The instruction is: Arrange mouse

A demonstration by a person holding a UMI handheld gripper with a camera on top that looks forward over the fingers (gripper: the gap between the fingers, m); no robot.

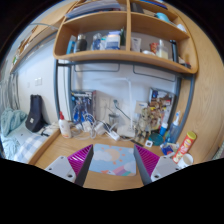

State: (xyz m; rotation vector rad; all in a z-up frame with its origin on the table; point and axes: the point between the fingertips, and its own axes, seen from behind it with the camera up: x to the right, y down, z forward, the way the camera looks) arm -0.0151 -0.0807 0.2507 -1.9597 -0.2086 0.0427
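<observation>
My gripper (112, 166) is open, its two fingers spread wide with the pink pads (147, 160) facing inward. Between and just ahead of the fingers lies a pastel mouse mat (112, 158), blue and pink with a small printed picture, flat on the wooden desk (60, 152). Nothing is held between the fingers. No mouse shows in this view.
The back of the desk is crowded: bottles (65, 127), cables and small items (110, 128) along the wall, cups and containers (180, 150) at the right. Wooden shelves (120, 55) with several objects hang above. A bed with a dark bag (35, 112) lies to the left.
</observation>
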